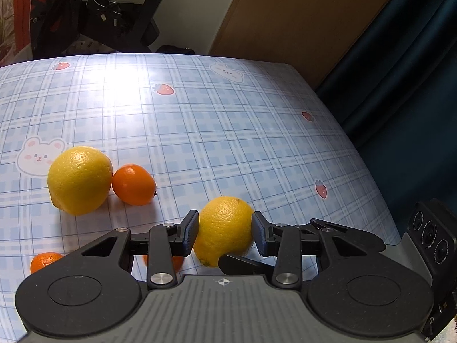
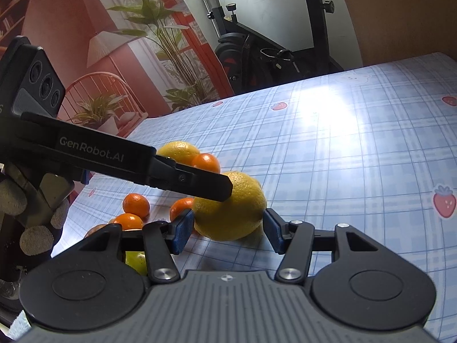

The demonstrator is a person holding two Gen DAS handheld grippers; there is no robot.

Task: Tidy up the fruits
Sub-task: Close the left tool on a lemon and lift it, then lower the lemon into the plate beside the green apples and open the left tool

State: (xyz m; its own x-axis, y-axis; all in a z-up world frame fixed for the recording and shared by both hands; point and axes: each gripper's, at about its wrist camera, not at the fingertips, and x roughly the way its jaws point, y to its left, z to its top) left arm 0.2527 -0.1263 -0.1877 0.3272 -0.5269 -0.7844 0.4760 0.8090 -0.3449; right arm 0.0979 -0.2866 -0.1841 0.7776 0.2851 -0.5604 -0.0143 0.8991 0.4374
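A yellow lemon [image 1: 225, 228] sits between the fingers of my left gripper [image 1: 225, 232], whose pads press on both its sides just above the blue plaid tablecloth [image 1: 228, 128]. In the right wrist view the same lemon [image 2: 242, 211] also lies between the blue pads of my right gripper [image 2: 228, 230], which touch its left and right edges. The left gripper's finger [image 2: 200, 185] crosses the lemon's top from the left. A right gripper fingertip [image 1: 242, 265] shows under the lemon in the left wrist view.
A second lemon [image 1: 80, 180] and a mandarin [image 1: 132, 184] lie together to the left. More mandarins [image 2: 136, 201] and a green fruit [image 2: 137, 261] lie near the table's left edge. A gloved hand [image 2: 34, 238] holds the left gripper. An exercise bike [image 2: 257, 54] stands beyond the table.
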